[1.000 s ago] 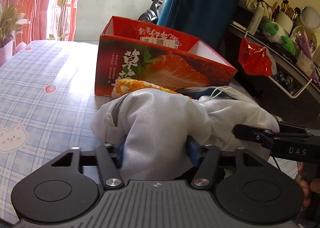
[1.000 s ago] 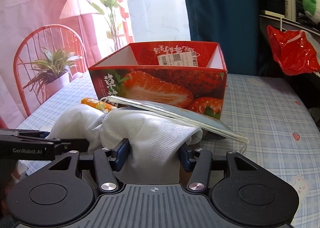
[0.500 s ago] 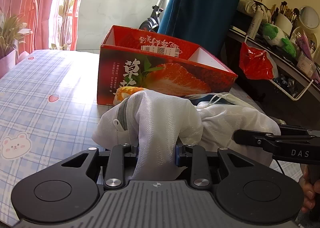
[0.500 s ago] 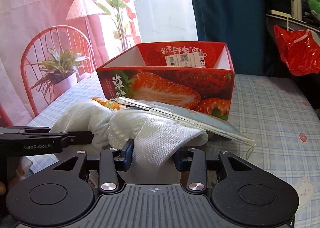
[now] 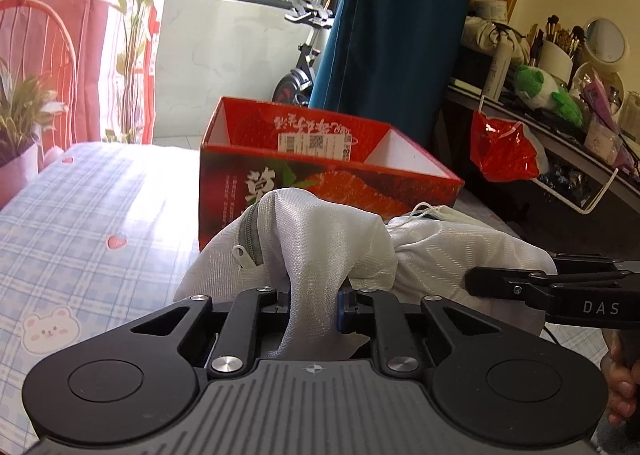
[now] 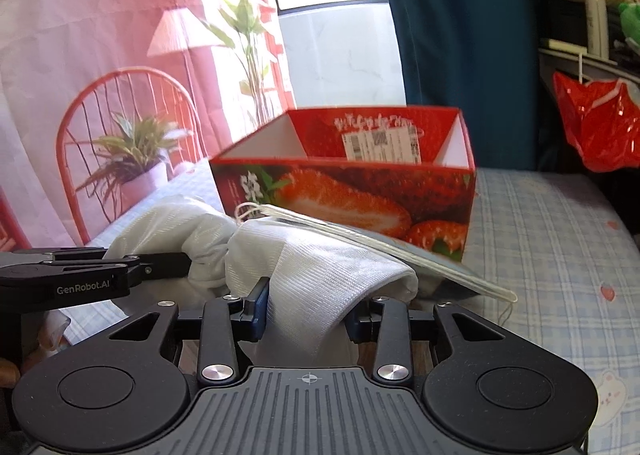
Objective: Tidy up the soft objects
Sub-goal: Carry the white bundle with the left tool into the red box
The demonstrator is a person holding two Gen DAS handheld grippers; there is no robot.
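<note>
Evidently, the white mesh bag [image 5: 320, 239] is gathered at two places so that it can be carried as one bundle toward the strawberry box [image 5: 320, 171] just behind it on the checked tablecloth [image 5: 80, 223]. At its zipper end a narrow fold is pinched by the left gripper [image 5: 314, 305], whose jaws have just been closing and now stand nearly together. Farther right, a thicker fold is clamped by the right gripper [image 6: 306, 315], its jaws having closed to a moderate gap. A flat clear pouch [image 6: 380, 243] is seen lying on the bag. Both grippers are angled gently downward, side by side.
</note>
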